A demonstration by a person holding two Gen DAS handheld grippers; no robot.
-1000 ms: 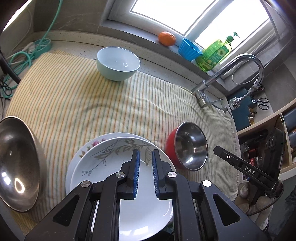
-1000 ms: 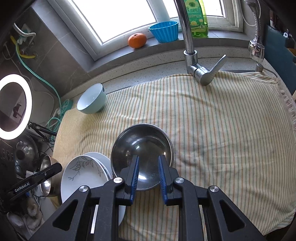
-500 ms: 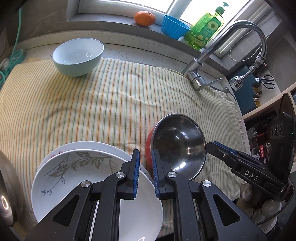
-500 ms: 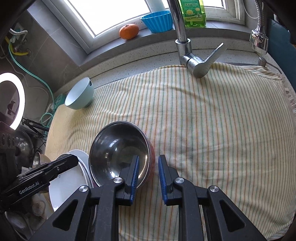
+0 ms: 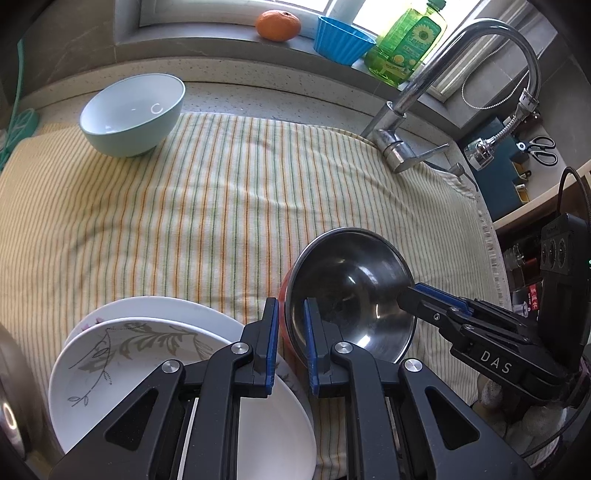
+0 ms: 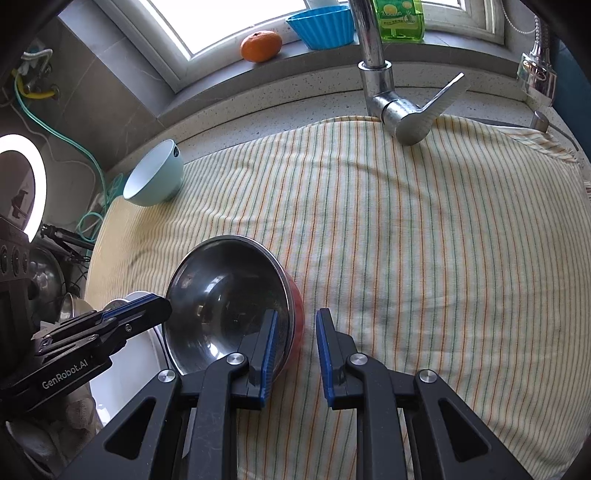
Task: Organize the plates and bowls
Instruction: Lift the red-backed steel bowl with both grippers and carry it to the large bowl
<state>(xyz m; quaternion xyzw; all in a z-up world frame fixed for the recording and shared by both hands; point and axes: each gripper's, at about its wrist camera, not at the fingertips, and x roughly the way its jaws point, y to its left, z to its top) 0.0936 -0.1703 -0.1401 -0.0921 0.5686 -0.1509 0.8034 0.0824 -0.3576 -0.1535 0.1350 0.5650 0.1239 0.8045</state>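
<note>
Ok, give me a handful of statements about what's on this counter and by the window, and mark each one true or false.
1. An orange sits on the windowsill. True.
2. The light blue bowl is stacked on the plates. False: it stands alone at the far edge of the striped cloth, well apart from them.
3. Two plates are stacked, and the top one has a leaf pattern. True.
4. The steel bowl is green on the outside. False: its outside is red.
5. The soap bottle lies on the striped cloth. False: it stands on the windowsill beside the blue cup.
</note>
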